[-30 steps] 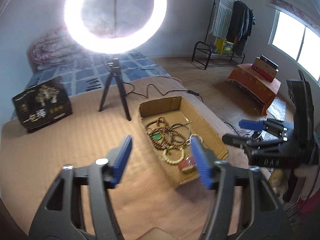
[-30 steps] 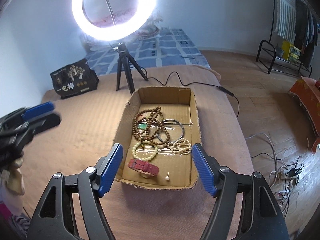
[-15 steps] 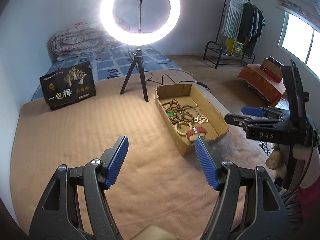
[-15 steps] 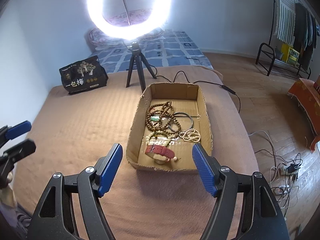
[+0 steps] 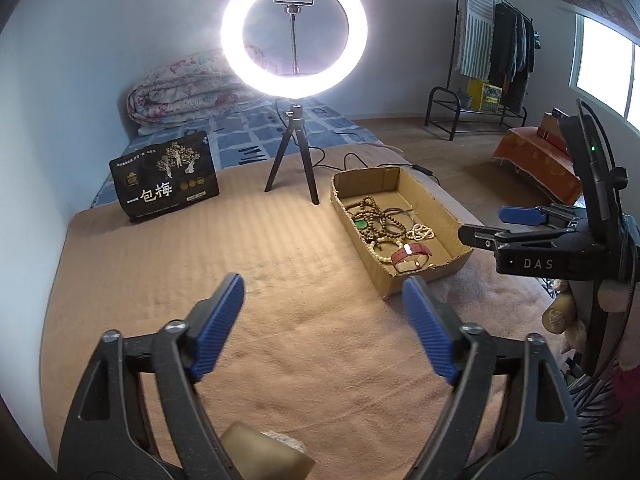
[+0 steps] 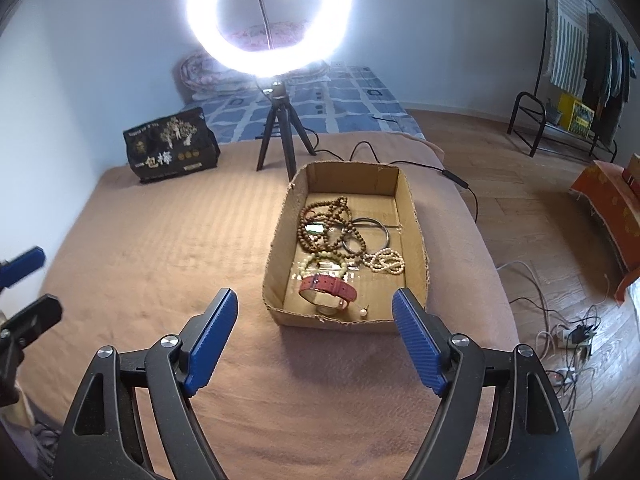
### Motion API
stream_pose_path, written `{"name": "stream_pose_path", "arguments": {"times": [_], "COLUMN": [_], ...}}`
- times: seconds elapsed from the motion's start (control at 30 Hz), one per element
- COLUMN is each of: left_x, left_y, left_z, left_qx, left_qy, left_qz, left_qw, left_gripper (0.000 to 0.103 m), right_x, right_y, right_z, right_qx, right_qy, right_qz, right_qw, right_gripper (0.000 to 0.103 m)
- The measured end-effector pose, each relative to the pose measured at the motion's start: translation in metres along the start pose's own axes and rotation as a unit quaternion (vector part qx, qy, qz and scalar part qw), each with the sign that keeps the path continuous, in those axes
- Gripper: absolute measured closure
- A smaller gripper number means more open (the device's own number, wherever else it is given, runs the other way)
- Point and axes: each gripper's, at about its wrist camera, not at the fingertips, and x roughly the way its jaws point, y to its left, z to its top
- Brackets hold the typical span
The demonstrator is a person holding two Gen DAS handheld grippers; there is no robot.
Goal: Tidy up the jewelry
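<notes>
Left wrist: left tool [image 5: 322, 322] jaws opening, empty, over the blanket [image 5: 160, 264], cardboard box [image 5: 416, 280] of jewelry ahead-right, right tool body reads "DAS", black bag [image 5: 166, 176] reads "一包梅"; right wrist: right tool [image 6: 314, 336] jaws opening, empty, red watch [image 6: 328, 286] in box just ahead.

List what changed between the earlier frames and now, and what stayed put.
Both grippers drew back from the cardboard box, which now looks smaller and farther in each view. The left gripper also swung aside, so the box sits to its right. Both sets of jaws are opening, with nothing between them; nothing was taken or released. The jewelry, including the red watch, the ring light and the black bag stayed put.
</notes>
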Motion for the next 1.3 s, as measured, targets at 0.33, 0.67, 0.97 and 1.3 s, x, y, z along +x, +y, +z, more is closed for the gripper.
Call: {"name": "stream_pose_path", "arguments": {"times": [0.33, 0.67, 0.97, 1.3], "left_x": [0.014, 0.016, 0.018, 0.017], "left_y": [0.002, 0.003, 0.004, 0.003], "left_z": [-0.004, -0.007, -0.005, -0.005], "left_qx": [0.004, 0.004, -0.002, -0.002], "left_qy": [0.035, 0.035, 0.034, 0.030], "left_qz": [0.046, 0.048, 0.043, 0.040], "left_qw": [0.9983, 0.9982, 0.9985, 0.9987], "left_gripper": [0.003, 0.003, 0.003, 0.003], "right_x": [0.003, 0.004, 0.006, 0.007], "right_y": [0.006, 0.011, 0.009, 0.010], "right_z": [0.001, 0.000, 0.001, 0.001], "right_qx": [-0.007, -0.014, -0.013, -0.013], "right_qy": [-0.002, -0.001, 0.001, 0.004], "right_qz": [-0.013, -0.020, -0.019, -0.017], "right_qw": [1.000, 1.000, 1.000, 1.000], "right_gripper": [0.023, 0.023, 0.023, 0.023]}}
